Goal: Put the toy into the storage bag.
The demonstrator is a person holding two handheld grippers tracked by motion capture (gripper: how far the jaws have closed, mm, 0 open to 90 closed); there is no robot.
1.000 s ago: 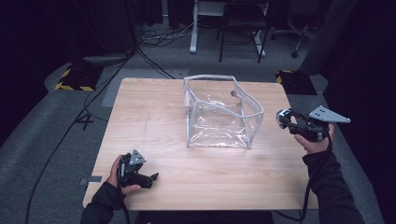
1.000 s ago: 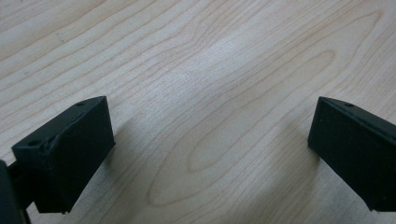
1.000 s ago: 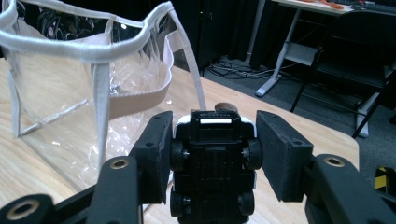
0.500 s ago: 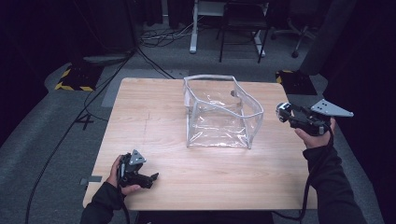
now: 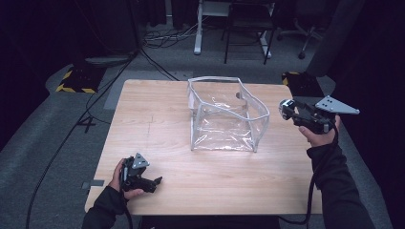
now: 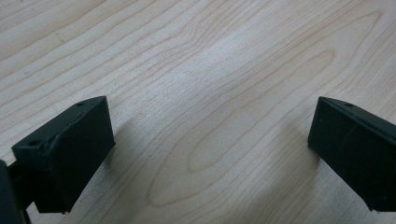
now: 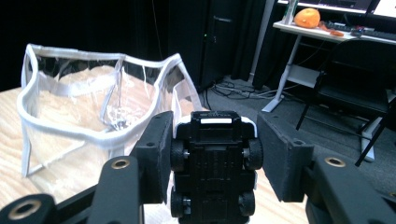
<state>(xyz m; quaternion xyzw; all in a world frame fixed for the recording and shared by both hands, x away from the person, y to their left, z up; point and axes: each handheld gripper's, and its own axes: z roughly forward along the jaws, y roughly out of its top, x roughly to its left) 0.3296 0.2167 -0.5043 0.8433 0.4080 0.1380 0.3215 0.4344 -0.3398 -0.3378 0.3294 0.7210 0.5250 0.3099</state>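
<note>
A clear plastic bag with a white rim [image 5: 224,114] stands open in the middle of the wooden table [image 5: 157,119]. My right gripper [image 5: 289,110] hovers off the bag's right side, shut on a small toy car [image 7: 214,161] whose black underside and wheels face the camera. The bag [image 7: 88,102] lies just left of the car in the right gripper view. My left gripper [image 5: 155,181] rests near the table's front left edge, its jaws wide apart over bare wood [image 6: 210,116] with nothing between them.
Behind the table stand a desk frame [image 5: 234,24] and a black chair [image 7: 355,88]. A yellow-and-black striped block [image 5: 76,78] lies on the floor at the left. Cables run across the grey floor.
My right gripper has risen a little with the toy car, staying beside the bag's right side. The left gripper has not moved.
</note>
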